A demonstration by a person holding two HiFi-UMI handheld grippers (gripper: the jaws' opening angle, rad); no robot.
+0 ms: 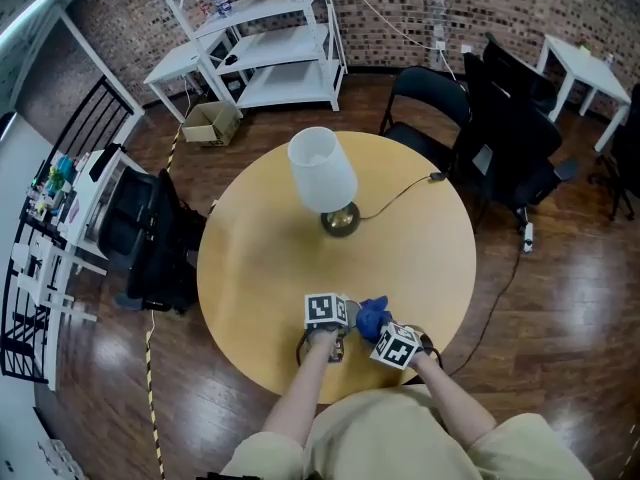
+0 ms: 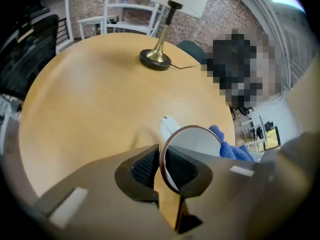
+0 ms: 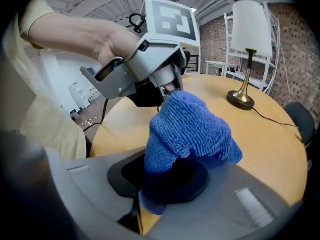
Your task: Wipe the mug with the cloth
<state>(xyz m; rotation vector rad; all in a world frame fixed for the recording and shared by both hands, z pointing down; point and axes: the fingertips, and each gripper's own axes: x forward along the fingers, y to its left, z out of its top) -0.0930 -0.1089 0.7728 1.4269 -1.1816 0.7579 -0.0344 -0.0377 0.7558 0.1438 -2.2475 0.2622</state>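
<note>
In the left gripper view a white mug [image 2: 196,143] with a thin dark rim stands right in front of the camera. My left gripper [image 2: 161,165] is shut on its rim, one pad inside and one outside. A blue cloth [image 2: 233,150] touches the mug's right side. In the right gripper view my right gripper [image 3: 167,178] is shut on that blue cloth [image 3: 192,126], which bunches up and hides the mug. Beyond the cloth shows the left gripper [image 3: 150,76], held by a hand. In the head view both grippers, left [image 1: 327,314] and right [image 1: 397,345], meet near the table's front edge, the cloth [image 1: 373,316] between them.
A lamp [image 1: 324,175] with a white shade and brass base stands mid-table on the round wooden table [image 1: 250,268]; its cord [image 1: 400,194] runs off to the right. Black chairs [image 1: 425,108] stand behind the table, another at the left. White shelving [image 1: 265,38] is far behind.
</note>
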